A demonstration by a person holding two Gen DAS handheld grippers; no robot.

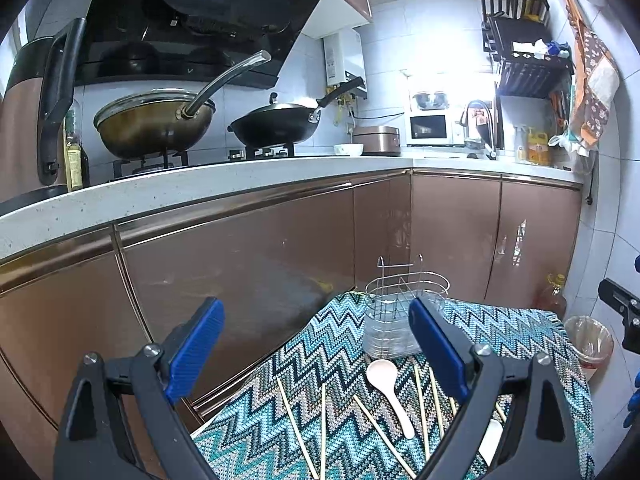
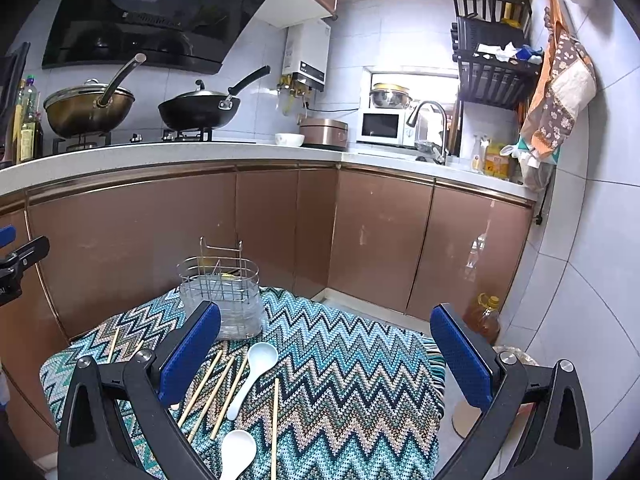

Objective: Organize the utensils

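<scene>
A low table under a cloth (image 2: 340, 360) is standing before the cabinets (image 2: 280, 220). A wire utensil holder (image 2: 220, 292) is sitting on the cloth at its far edge, nearest the cabinets. Two spoons (image 2: 252, 376) and several chopsticks (image 2: 275, 420) are lying loose on the cloth, nearer the cameras than the holder. An oil bottle (image 2: 486, 316) is standing on the floor right of the table. Two woks (image 2: 200, 110) are resting on the counter behind.
</scene>
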